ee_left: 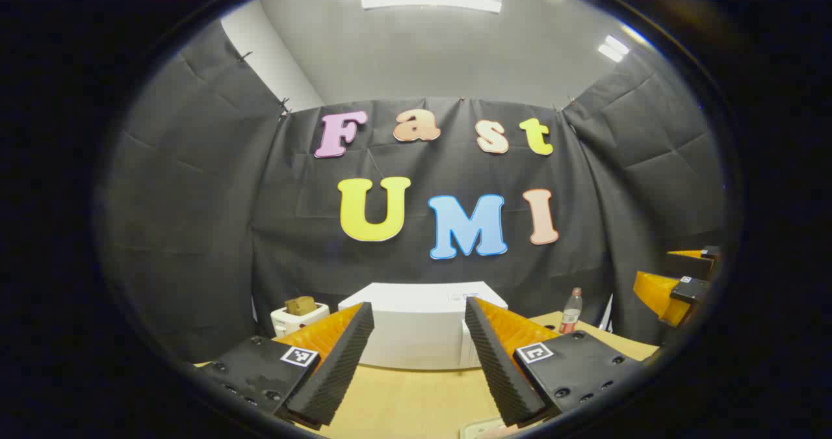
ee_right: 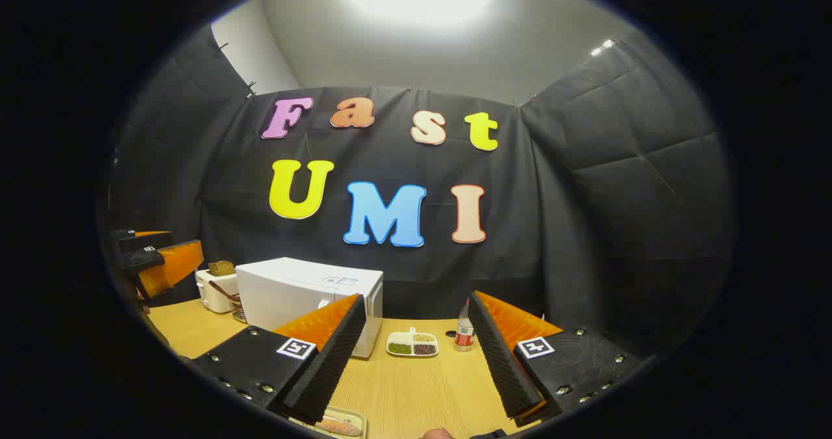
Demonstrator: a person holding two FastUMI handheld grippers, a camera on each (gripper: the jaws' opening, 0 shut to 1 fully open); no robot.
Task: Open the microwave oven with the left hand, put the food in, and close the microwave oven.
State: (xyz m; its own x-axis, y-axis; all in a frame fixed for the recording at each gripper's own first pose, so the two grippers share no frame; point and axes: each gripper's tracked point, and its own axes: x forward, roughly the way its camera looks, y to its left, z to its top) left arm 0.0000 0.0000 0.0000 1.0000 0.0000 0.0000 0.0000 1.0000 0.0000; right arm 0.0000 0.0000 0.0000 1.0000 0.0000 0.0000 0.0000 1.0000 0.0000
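1. Looking along the left gripper (ee_left: 419, 354), its fingers stand spread with nothing between them, aimed at the white microwave oven (ee_left: 422, 325) on the worktop (ee_left: 403, 400). The oven's door looks closed, so by my judgement the opening step has not begun. A toaster (ee_left: 298, 317) sits just left of the oven, a bottle (ee_left: 571, 311) to its right.
2. Looking along the right gripper (ee_right: 416, 354), its fingers are also spread and empty. A tray of food (ee_right: 333, 424) lies on the worktop at the near edge, below its left finger; a small divided dish (ee_right: 412, 344) rests beside the oven (ee_right: 305, 296).
3. Next, the left gripper should close in on the door's edge; I cannot make out a handle
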